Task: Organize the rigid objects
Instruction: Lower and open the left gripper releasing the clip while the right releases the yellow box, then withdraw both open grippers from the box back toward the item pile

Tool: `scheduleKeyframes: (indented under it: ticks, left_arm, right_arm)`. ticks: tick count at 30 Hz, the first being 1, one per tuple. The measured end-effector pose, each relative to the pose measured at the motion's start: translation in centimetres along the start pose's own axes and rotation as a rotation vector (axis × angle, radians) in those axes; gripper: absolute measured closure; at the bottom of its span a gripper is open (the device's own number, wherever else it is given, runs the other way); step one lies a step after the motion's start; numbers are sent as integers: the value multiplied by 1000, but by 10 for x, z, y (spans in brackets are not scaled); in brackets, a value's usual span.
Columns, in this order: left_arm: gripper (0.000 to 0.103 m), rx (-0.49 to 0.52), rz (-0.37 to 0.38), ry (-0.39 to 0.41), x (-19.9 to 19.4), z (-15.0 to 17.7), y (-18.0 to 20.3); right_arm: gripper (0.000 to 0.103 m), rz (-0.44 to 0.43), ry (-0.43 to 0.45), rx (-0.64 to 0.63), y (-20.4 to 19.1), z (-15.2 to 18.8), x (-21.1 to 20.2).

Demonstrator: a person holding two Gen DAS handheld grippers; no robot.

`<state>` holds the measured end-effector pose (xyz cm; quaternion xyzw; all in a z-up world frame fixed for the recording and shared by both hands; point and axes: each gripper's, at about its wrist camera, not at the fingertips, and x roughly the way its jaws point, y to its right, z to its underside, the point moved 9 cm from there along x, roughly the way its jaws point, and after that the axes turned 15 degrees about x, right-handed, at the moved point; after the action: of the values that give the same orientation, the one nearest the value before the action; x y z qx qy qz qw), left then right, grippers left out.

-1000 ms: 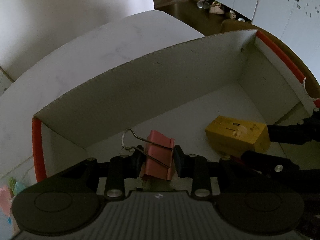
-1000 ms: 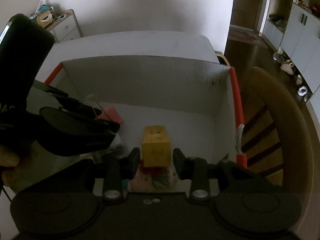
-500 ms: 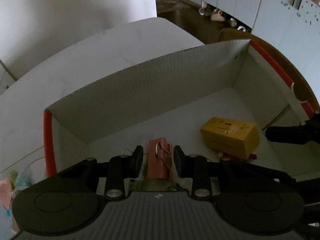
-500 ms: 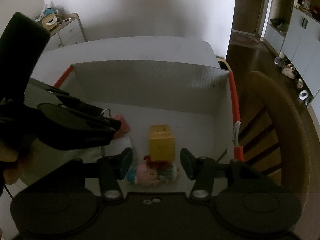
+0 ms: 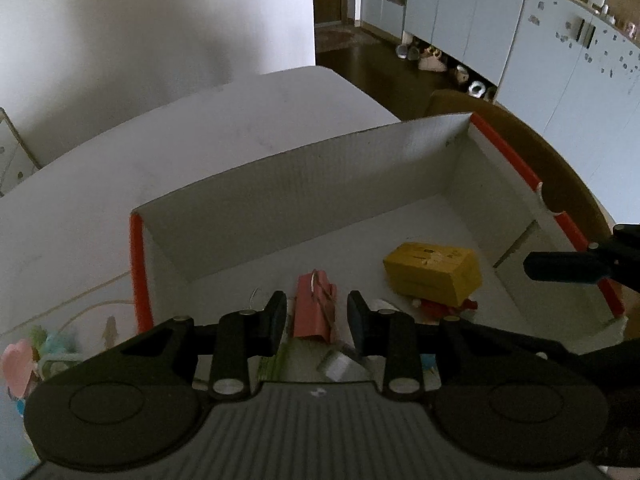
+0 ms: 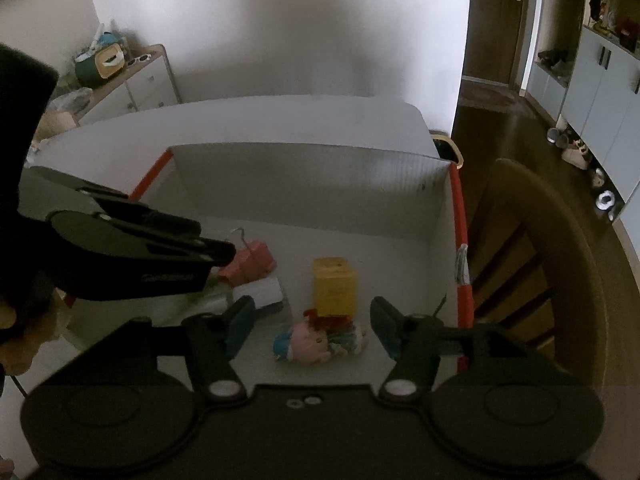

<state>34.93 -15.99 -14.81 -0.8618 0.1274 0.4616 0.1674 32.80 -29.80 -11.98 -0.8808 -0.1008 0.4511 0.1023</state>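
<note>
Pink binder clip (image 5: 314, 306) lies below the left gripper (image 5: 316, 316), long axis pointing away; jaws narrowly parted, empty. Right gripper (image 6: 310, 326) jaws, just opening, stand wide and empty before the yellow box (image 6: 334, 286).

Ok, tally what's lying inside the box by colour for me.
Pink or red binder clip: 1
Yellow box: 1
White block: 1
Multicoloured doll figure: 1
Total: 4 that I can tell; the fingers hide part of the floor of the cardboard box.

You are looking at two dim, underexposed fisheye views. Soft daylight is reaching the white wall (image 6: 280, 40) and desk (image 5: 240, 128), leaving the box interior (image 5: 360, 216) grey and shadowed. Straight edges are bowing near the borders, corners are darkening, and fine detail is looking slightly soft and grainy.
</note>
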Motion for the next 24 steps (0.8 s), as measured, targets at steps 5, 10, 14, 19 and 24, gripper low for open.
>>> scheduleKeyframes:
  ticks: [5, 10, 14, 19, 24]
  left_arm:
    - [70, -8, -6, 39, -12, -2, 2]
    - [35, -23, -31, 93, -32, 4, 1]
    - [35, -22, -18, 112, -47, 12, 0]
    - [33, -34, -9, 137, -63, 23, -3]
    - [31, -65, 15, 166, -80, 36, -12]
  right_arm:
    - [35, -10, 17, -7, -9, 4, -12]
    - [29, -22, 32, -11, -19, 8, -25]
    - [20, -33, 52, -21, -28, 12, -37]
    - [13, -41, 72, -26, -40, 15, -48]
    - [7, -51, 89, -20, -55, 19, -59]
